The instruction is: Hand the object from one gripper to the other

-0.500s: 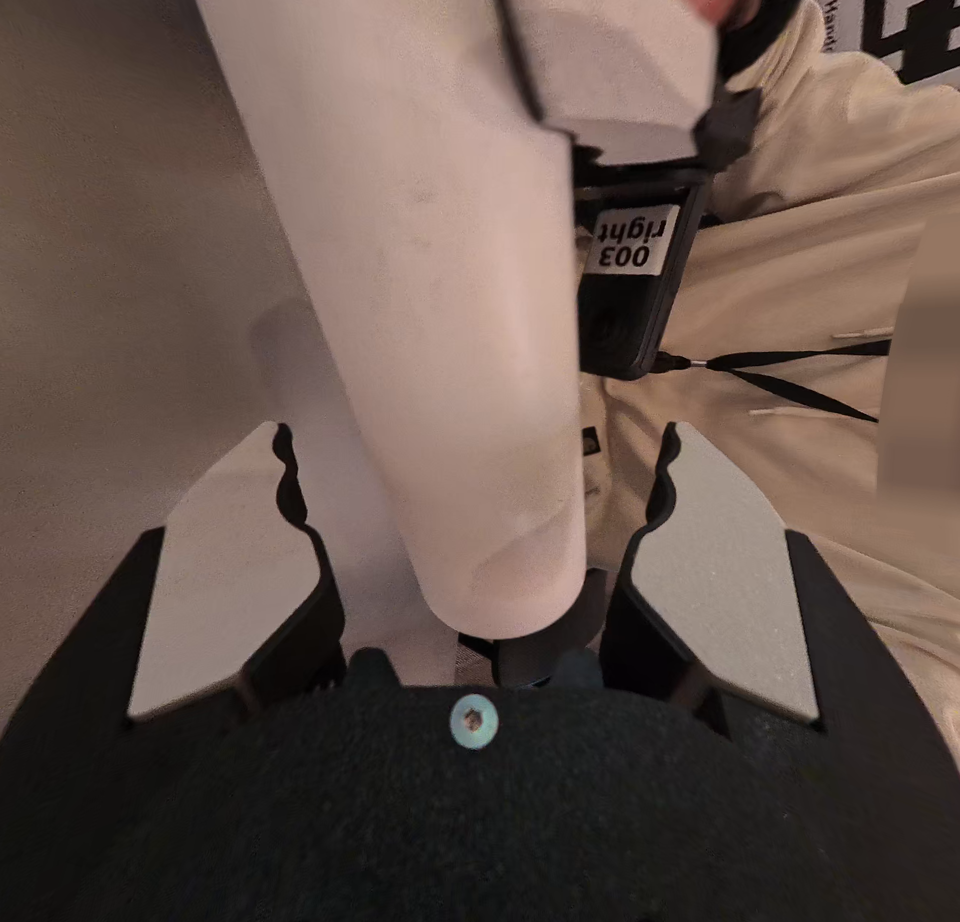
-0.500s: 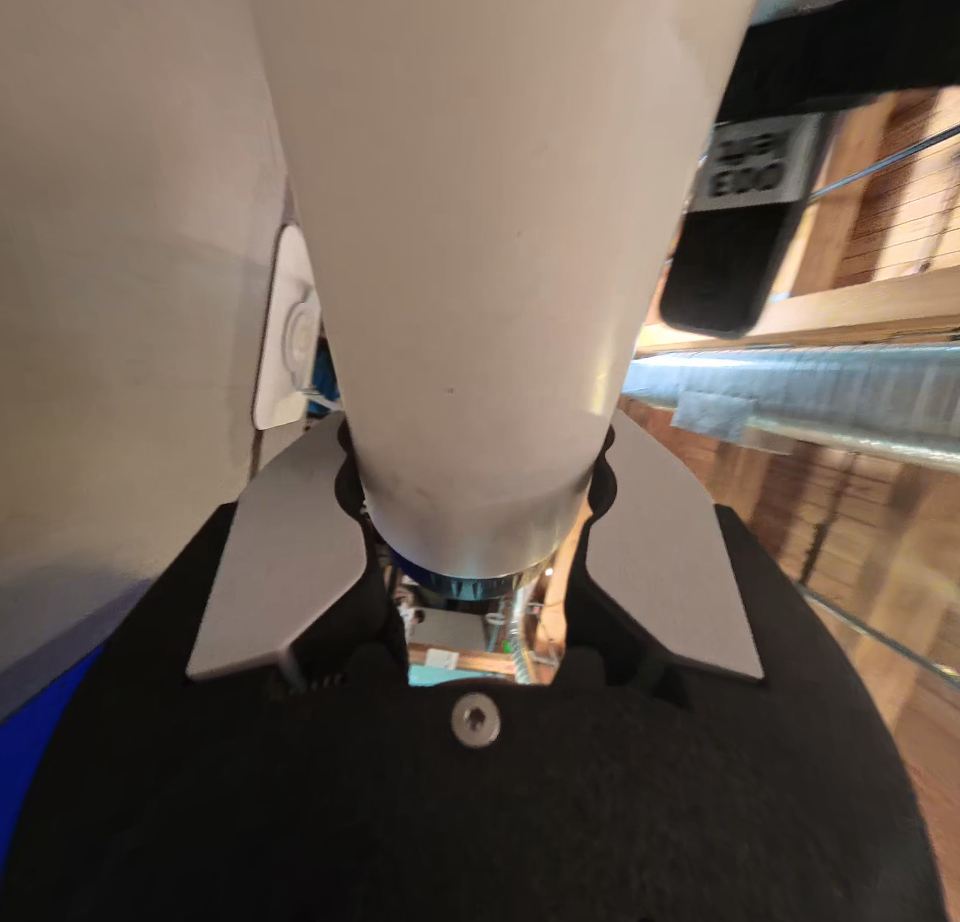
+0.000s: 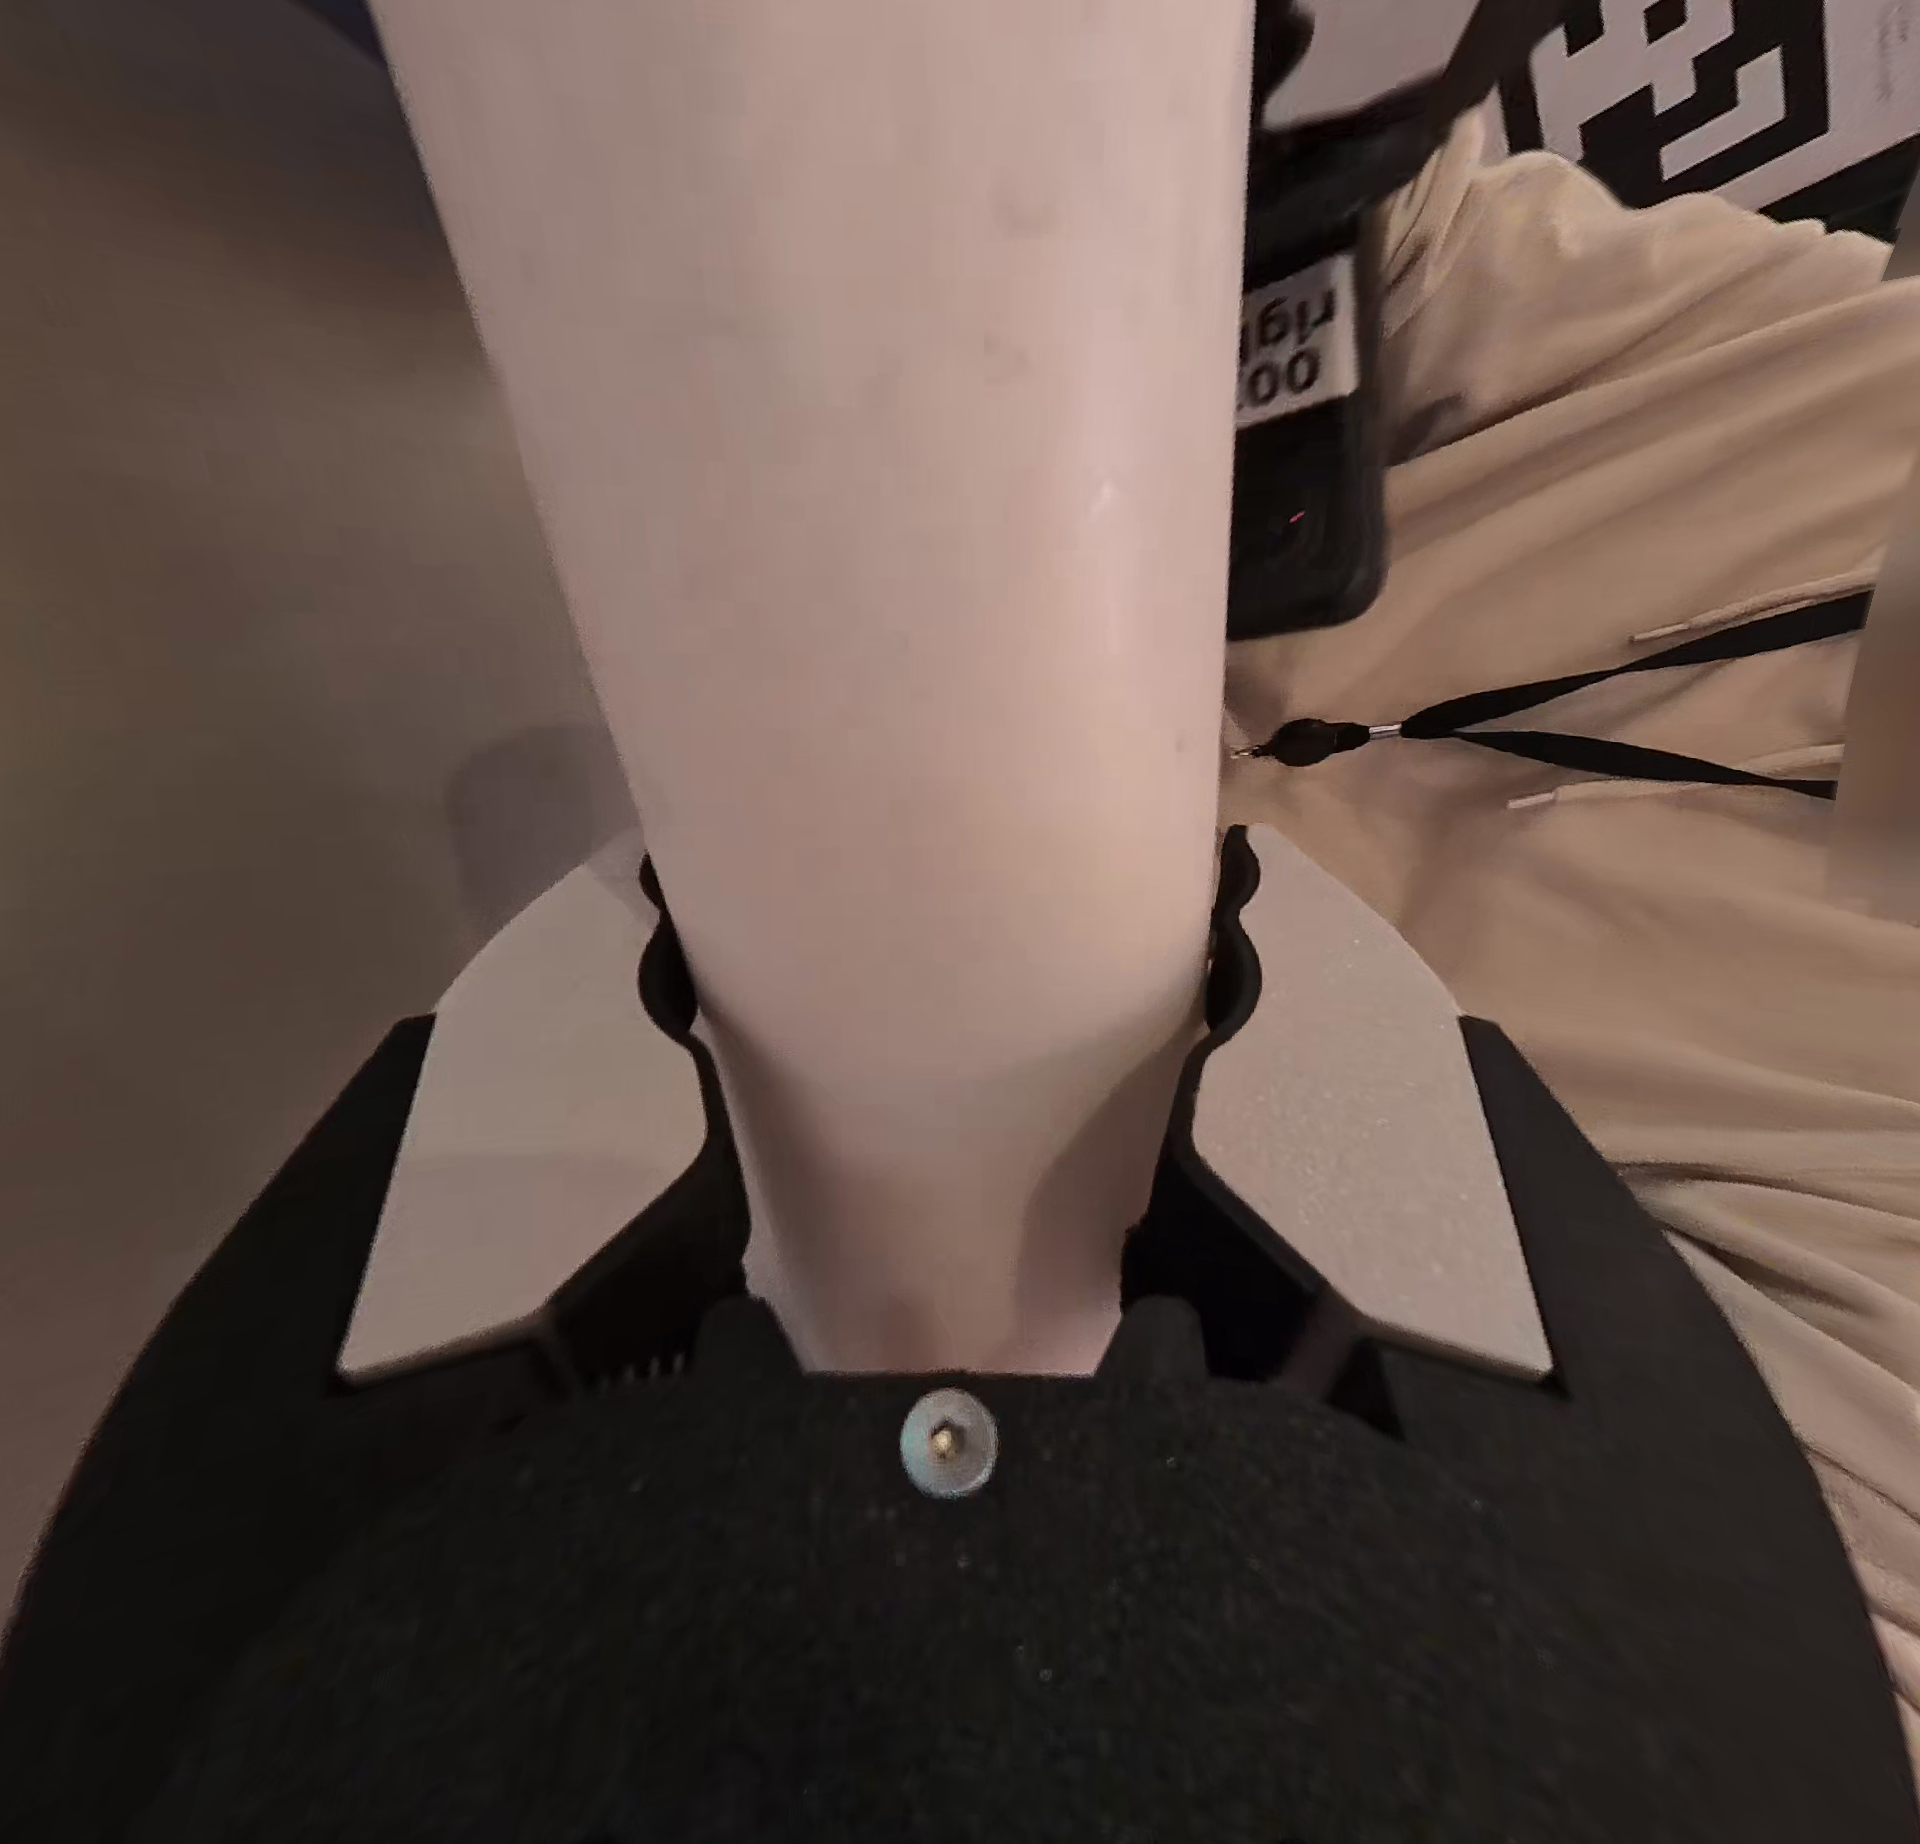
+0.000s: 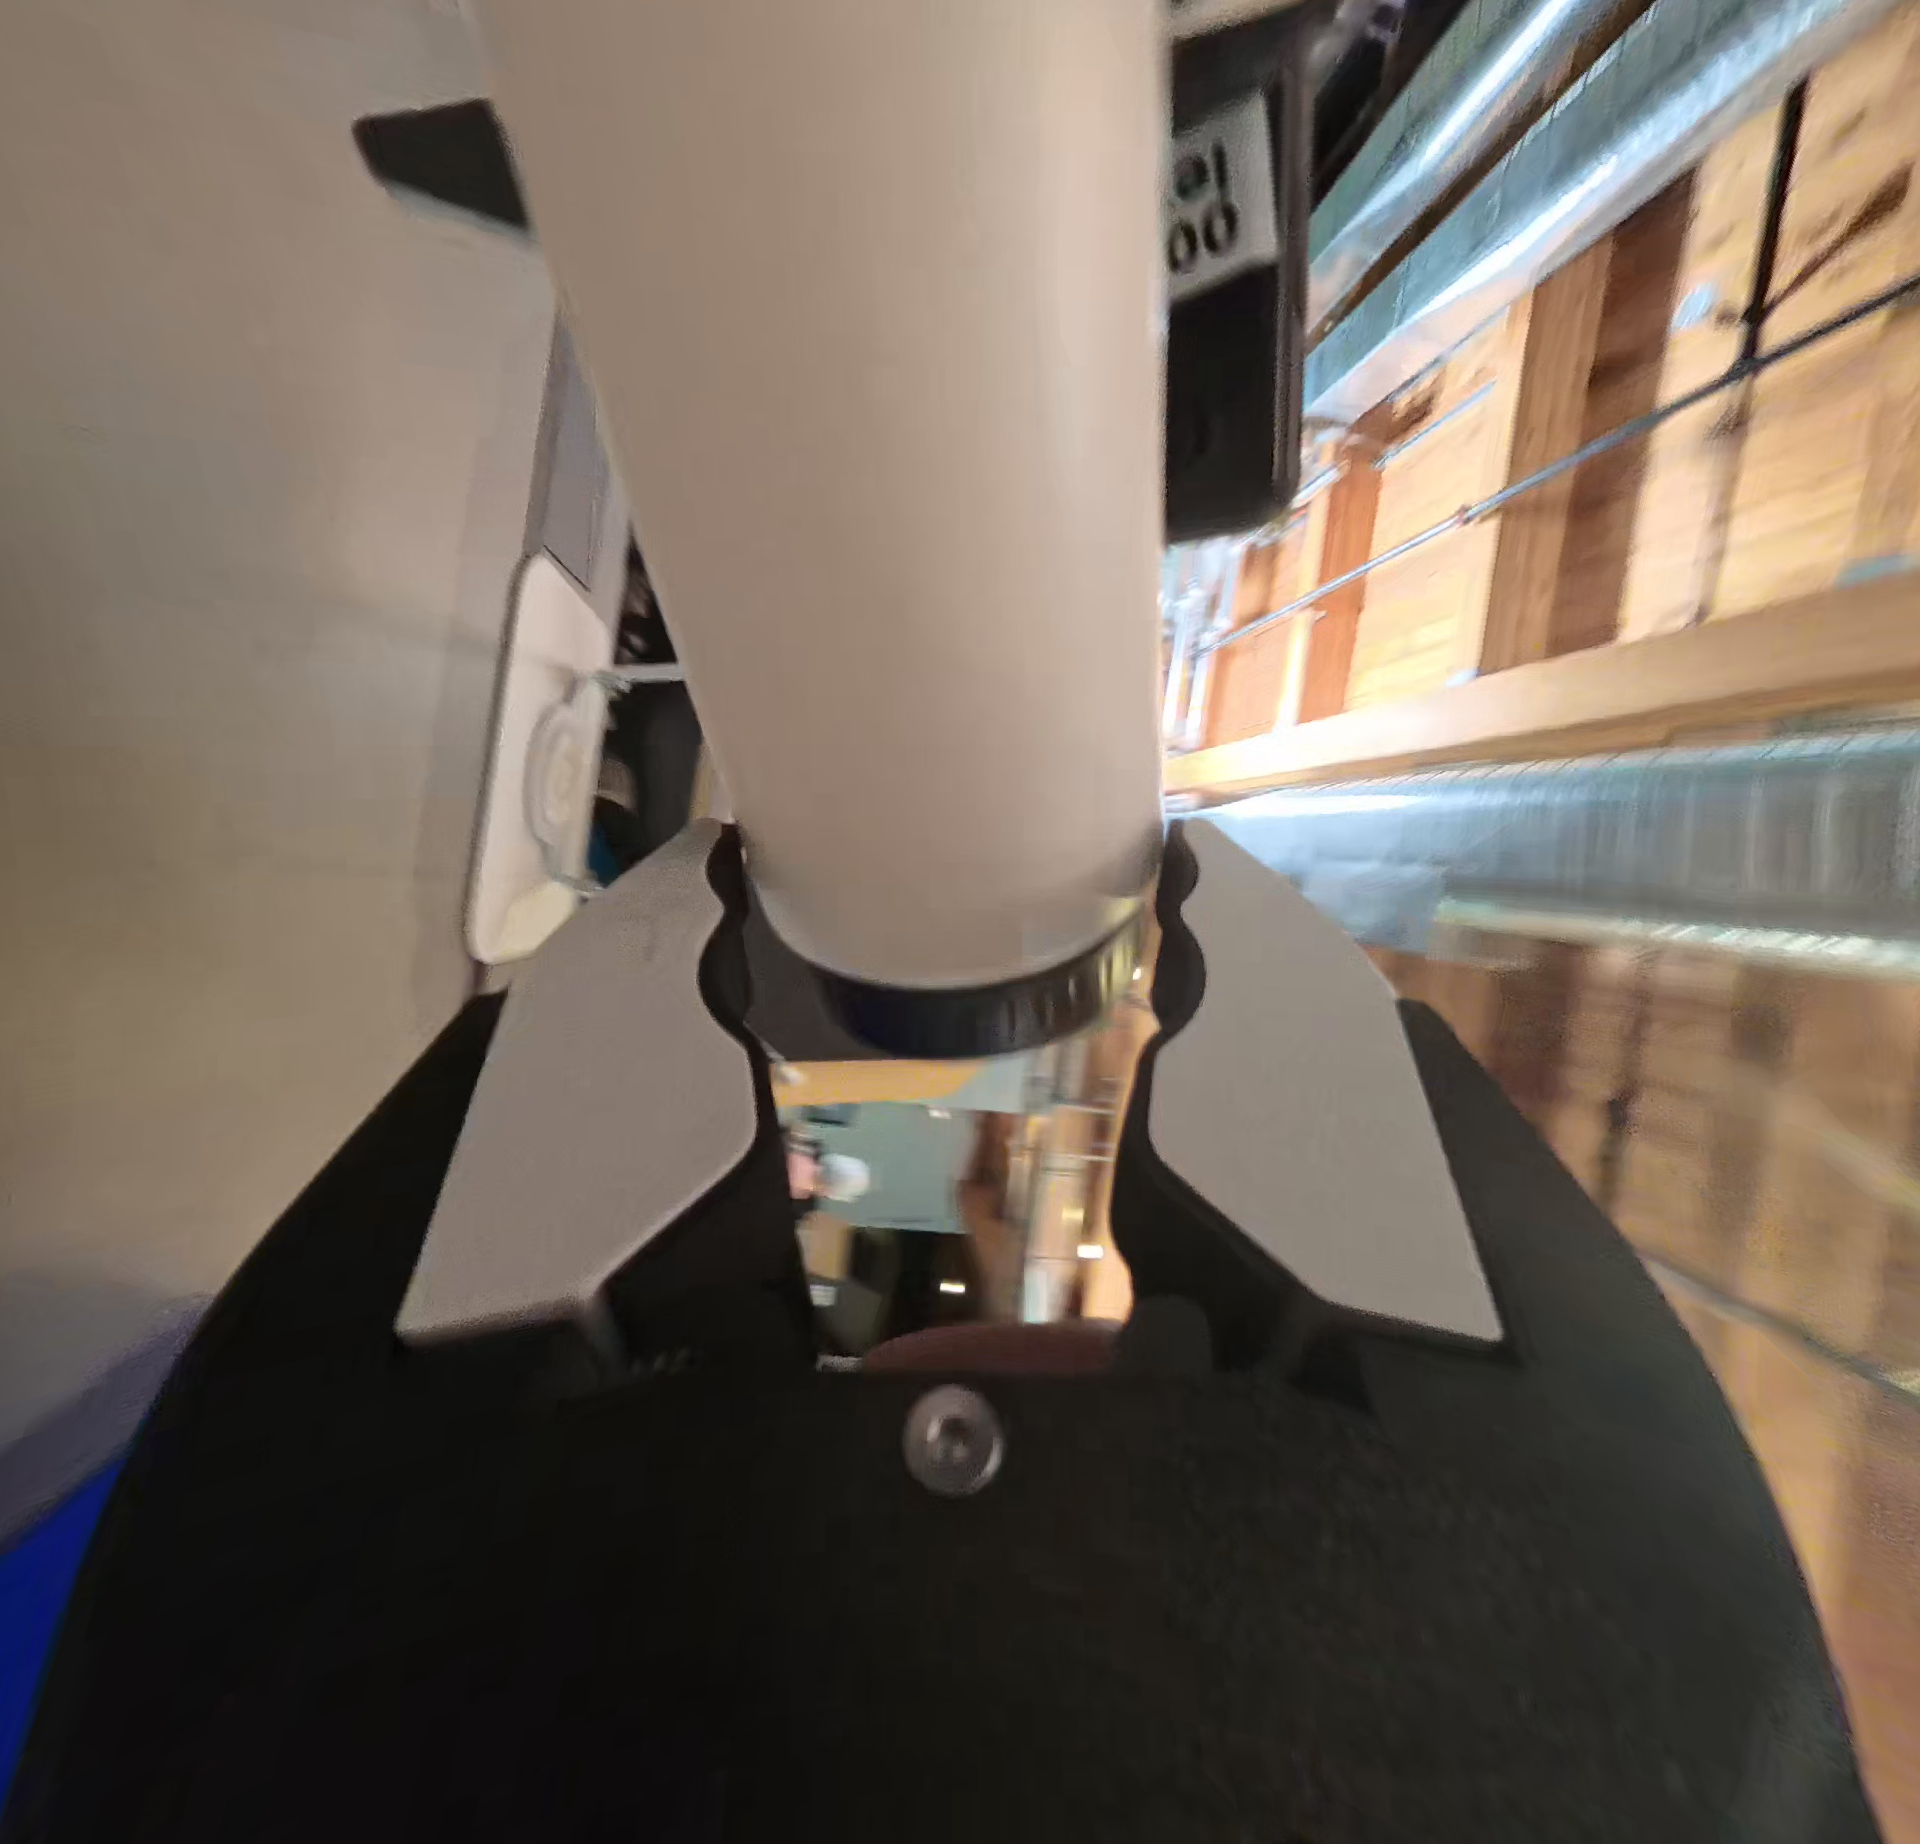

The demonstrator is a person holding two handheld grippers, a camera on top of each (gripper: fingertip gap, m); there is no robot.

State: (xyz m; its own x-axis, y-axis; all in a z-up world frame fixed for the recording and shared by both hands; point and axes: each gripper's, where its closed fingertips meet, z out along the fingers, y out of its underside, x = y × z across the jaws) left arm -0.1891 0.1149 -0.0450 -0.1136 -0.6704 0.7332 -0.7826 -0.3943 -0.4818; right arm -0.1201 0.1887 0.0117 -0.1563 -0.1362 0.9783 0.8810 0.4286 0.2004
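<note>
Bottle (image 3: 852, 547) mid-air, bridging both tools, mid-handoff by the look of it. Left tool (image 3: 940, 947) clamped round one end, fingers flush on both sides, bottle deep in throat for solid hold. Right tool (image 4: 951, 911) only pinching the other end at the tips, right by metal rim (image 4: 1039, 1005). Shallow bite, probably letting go soon. Views blurry tho.

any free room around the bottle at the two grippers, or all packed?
Free: inside the right gripper, the see-through gap behind the white bottle, below its metal base, bordered by both fingers and the black body. Crowded: the left gripper, where the bottle fills the jaws down to the body.
</note>
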